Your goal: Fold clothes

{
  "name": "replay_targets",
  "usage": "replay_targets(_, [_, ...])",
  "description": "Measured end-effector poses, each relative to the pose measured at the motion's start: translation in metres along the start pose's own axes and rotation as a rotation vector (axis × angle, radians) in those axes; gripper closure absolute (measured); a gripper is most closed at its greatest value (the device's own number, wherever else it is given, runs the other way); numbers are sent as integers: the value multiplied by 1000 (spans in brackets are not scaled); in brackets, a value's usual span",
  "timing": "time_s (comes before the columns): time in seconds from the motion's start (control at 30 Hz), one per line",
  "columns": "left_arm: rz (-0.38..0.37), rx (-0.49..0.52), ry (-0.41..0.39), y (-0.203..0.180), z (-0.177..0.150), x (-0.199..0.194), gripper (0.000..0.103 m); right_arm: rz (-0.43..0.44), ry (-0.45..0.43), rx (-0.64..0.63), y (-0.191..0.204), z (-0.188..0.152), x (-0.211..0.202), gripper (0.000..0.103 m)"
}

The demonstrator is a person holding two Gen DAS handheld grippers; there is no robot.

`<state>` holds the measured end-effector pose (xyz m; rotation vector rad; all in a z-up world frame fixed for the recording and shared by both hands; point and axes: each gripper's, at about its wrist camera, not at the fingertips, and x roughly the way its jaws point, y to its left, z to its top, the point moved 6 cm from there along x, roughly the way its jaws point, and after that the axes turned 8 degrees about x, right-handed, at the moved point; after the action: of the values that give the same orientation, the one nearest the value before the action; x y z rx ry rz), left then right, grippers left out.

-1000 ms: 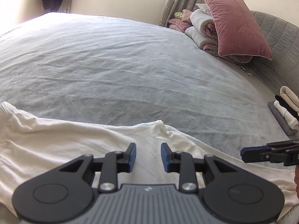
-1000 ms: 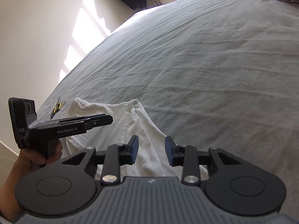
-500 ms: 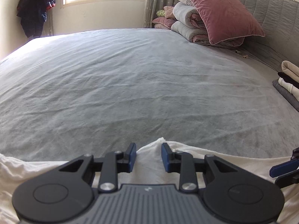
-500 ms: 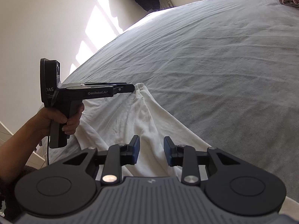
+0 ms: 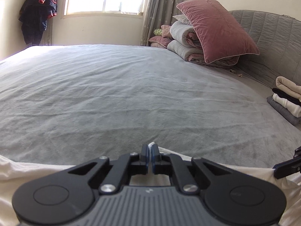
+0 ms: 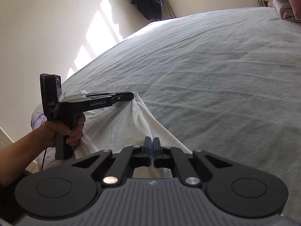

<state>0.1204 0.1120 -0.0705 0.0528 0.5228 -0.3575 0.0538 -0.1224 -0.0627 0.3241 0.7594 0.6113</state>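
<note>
I count two black hand-held grippers. My left gripper (image 5: 150,157) has just closed, pinching a peak of the one white, soft, creased cotton garment (image 6: 131,124); my right gripper (image 6: 151,151) has clamped its edge likewise. The garment lies on the wrinkled grey bedsheet (image 5: 131,94), near edge. One plush pink velvet pillow (image 5: 216,32) leans on rolled quilts.

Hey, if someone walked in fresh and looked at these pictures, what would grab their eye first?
Probably the white garment at the near edge of the grey bed, pinched along its far edge by the left gripper and the right gripper, both shut on it. Next, the pink pillow propped on rolled bedding by the headboard.
</note>
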Motion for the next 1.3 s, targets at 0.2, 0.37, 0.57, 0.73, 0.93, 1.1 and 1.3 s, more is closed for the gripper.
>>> replay_targets(0.2, [70, 43, 36, -7, 0, 16, 100, -86, -34, -86, 4, 2, 4, 100])
replay_targets(0.37, [161, 170, 85, -23, -3, 28, 99, -183, 2, -134, -10, -11, 31, 100])
replay_targets(0.57, [185, 194, 100, -28, 2, 14, 87, -153, 13, -83, -12, -6, 19, 90])
replay_targets(0.73, [126, 188, 65, -43, 12, -16, 75, -97, -6, 11, -26, 5, -18, 87])
replay_targets(0.93, [-29, 265, 71, -88, 8, -38, 75, -97, -28, 68, -45, 1, -67, 82])
replay_targets(1.1, [-179, 374, 67, -139, -3, -50, 75, -116, -26, 30, -51, -20, -99, 76])
replay_targets(1.3, [-403, 452, 96, -185, -17, -57, 75, -120, 14, -42, -43, -44, -107, 76])
